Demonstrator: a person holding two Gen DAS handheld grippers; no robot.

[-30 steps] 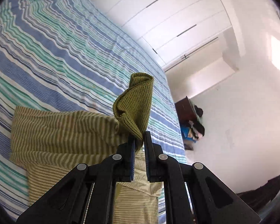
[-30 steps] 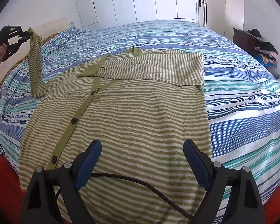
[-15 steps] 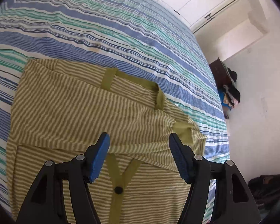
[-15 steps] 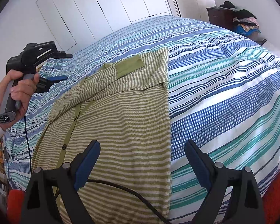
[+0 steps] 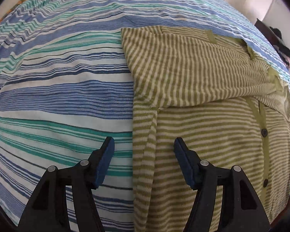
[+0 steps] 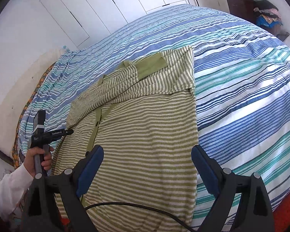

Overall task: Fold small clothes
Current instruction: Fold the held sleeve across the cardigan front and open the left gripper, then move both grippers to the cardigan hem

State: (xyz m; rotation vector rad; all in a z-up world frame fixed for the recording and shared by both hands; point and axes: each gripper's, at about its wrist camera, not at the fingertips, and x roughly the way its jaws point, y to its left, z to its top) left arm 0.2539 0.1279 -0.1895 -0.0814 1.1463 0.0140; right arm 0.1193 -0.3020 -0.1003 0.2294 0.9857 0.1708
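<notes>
Left wrist view: a green-and-cream striped cardigan (image 5: 212, 127) lies flat on the blue, teal and white striped bedspread (image 5: 58, 89), both sleeves folded across its chest

Left gripper (image 5: 144, 147) hangs over the cardigan's side edge with its jaws apart and nothing between the blue pads, one pad above bare bedspread, the other above the knit; the jaws have just been opening. In the right wrist view the right gripper (image 6: 147, 158) stands wide and empty over the lower body of the cardigan (image 6: 145, 135), a black cable (image 6: 129, 205) looping across in front of it. A hand (image 6: 38, 160) in a white sleeve (image 6: 7, 189) holds the left gripper's handle at the far edge of the garment. White wardrobe doors (image 6: 106, 5) stand behind the bed, and a dark dresser (image 6: 243, 5) piled with clothes sits in the corner
</notes>
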